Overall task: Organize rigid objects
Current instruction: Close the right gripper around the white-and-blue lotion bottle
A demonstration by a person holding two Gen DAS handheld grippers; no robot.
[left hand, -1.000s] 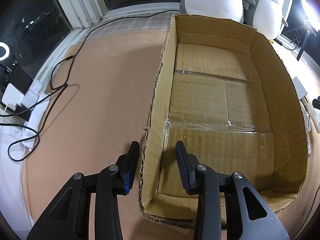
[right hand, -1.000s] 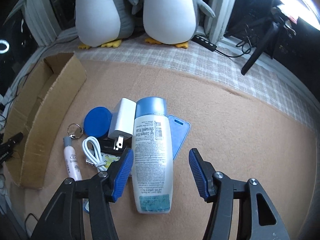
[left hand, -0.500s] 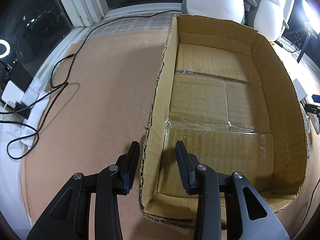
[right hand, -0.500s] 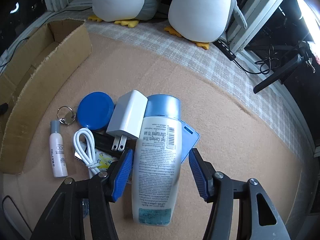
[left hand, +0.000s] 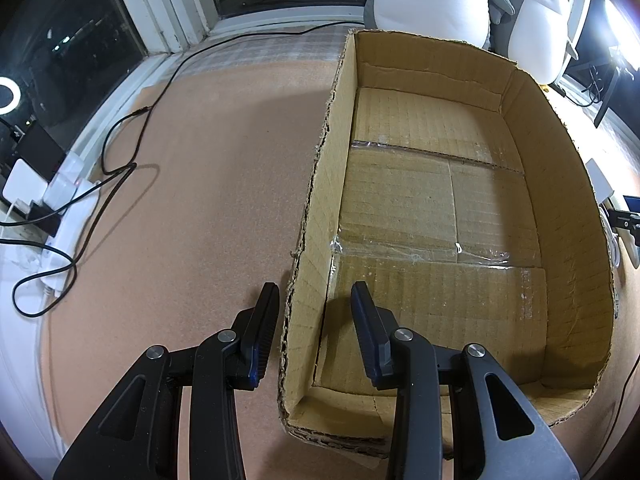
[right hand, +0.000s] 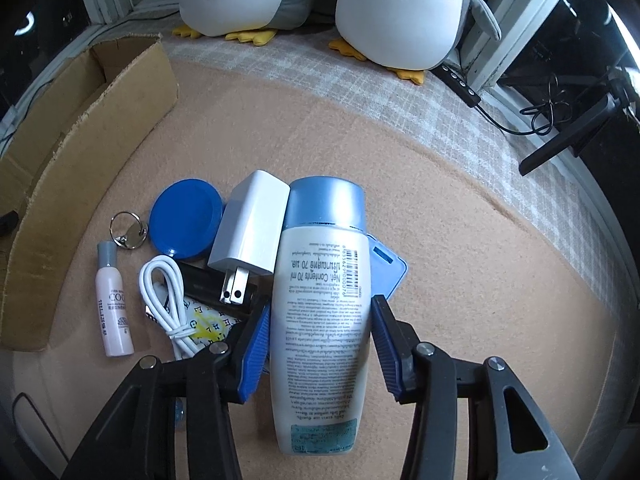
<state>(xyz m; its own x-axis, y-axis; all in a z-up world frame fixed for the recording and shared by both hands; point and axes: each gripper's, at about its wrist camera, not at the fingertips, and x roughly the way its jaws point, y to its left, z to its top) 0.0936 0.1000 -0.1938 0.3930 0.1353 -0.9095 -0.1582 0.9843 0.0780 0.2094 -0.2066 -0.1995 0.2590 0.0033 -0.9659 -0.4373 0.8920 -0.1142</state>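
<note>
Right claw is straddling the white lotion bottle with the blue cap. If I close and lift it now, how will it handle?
The lotion bottle lies flat, with the right claw open around its middle, so it should lift fairly level. Its smooth, glossy plastic may slip. It looks stiff, but might flex under a hard squeeze. Its cap end overlaps the white charger and blue card, which may shift.

Left gripper (left hand: 315, 304) and right gripper (right hand: 320, 316): matte black angular linkage arms with triangular cutouts, silver round screws, ribbed blue-edged finger pads (right hand: 256, 344).
</note>
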